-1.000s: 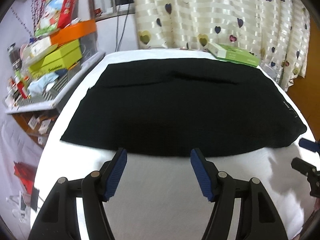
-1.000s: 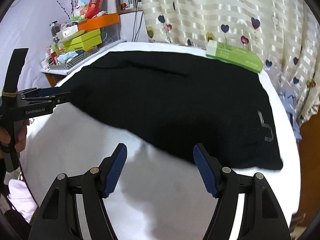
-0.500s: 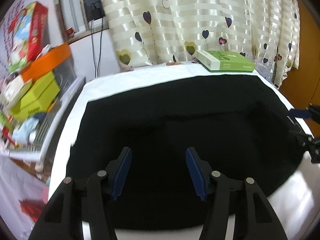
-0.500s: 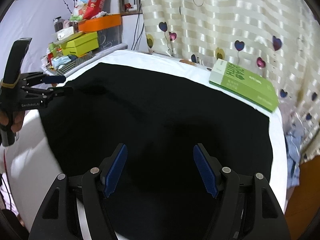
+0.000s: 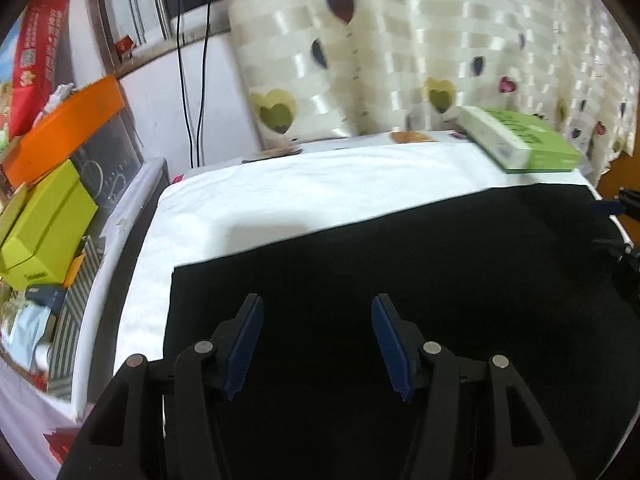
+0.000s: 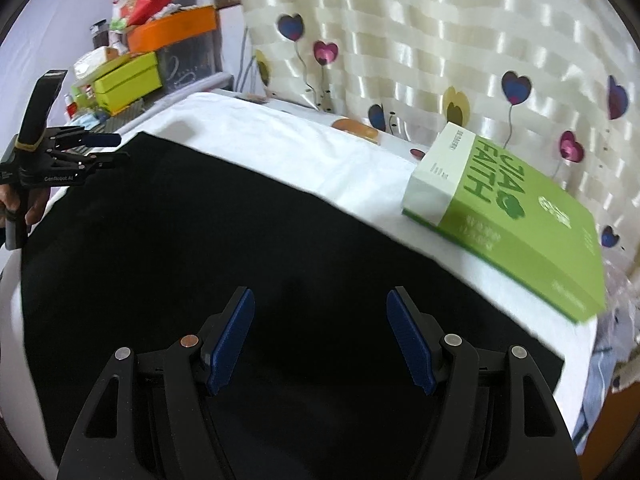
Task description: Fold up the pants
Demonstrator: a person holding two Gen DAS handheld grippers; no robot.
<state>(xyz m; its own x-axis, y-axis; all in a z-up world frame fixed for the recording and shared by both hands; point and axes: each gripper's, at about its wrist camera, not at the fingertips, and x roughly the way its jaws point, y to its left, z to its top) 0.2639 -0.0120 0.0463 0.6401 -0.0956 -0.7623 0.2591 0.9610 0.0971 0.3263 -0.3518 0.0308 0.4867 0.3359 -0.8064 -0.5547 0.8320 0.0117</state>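
Note:
The black pants [image 5: 400, 264] lie flat on the white-covered table [image 5: 280, 192]; they also fill the right wrist view [image 6: 200, 240]. My left gripper [image 5: 316, 340] is open and empty, hovering over the pants near their far left corner. My right gripper [image 6: 320, 336] is open and empty, over the pants near their far right edge. The left gripper also shows at the left of the right wrist view [image 6: 112, 148], and the right gripper shows at the right edge of the left wrist view [image 5: 616, 224].
A green and white box [image 6: 508, 220] lies on the table's far right corner, also in the left wrist view [image 5: 520, 140]. A heart-patterned curtain [image 6: 440, 40] hangs behind. Yellow-green boxes [image 5: 44, 232] and an orange bin [image 5: 60, 128] crowd a shelf at left.
Both grippers have moved forward from the near edge of the table across the pants to their far edge. Both stay open and empty.

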